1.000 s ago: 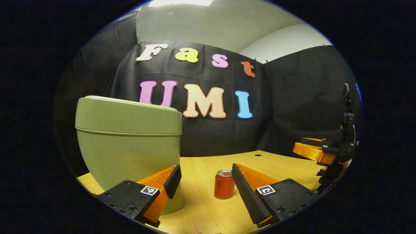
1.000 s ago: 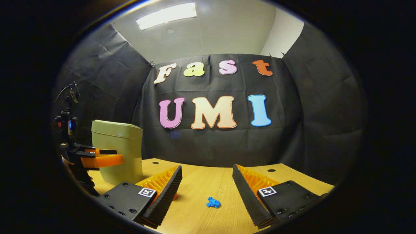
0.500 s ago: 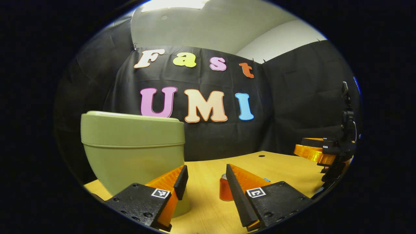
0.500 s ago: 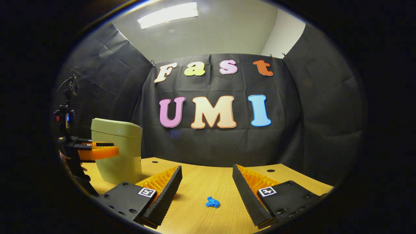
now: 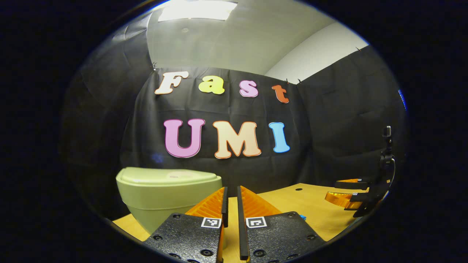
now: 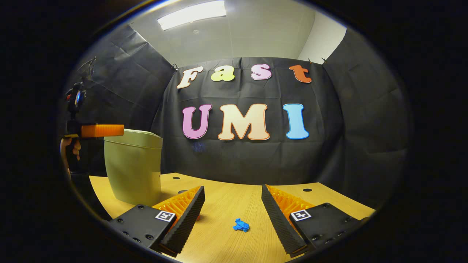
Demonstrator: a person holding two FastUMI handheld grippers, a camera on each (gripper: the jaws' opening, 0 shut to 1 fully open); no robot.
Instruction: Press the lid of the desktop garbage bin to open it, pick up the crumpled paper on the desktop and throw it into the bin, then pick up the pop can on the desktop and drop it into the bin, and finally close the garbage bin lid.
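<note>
1. The left gripper [image 5: 231, 199] has its two fingers drawn almost together, a thin slit between them and nothing clamped. In the right gripper view it [image 6: 120, 130] hangs level with the bin's lid, a hand [image 6: 75, 148] on its handle.
2. Just past its fingertips in the left gripper view stands the green garbage bin [image 5: 164, 199], lid [image 5: 168, 177] down and closed.
3. The right gripper [image 6: 233, 199] has its jaws spread wide, empty, held low over the wooden table [image 6: 226, 201]. In the left gripper view it [image 5: 338, 191] sits far off at the table's edge.
4. The blue crumpled paper [image 6: 241, 225] lies on the table between the right gripper's fingers, touching neither.
5. A sliver of red, probably the pop can [image 6: 197, 218], peeks out behind the right gripper's left finger.
</note>
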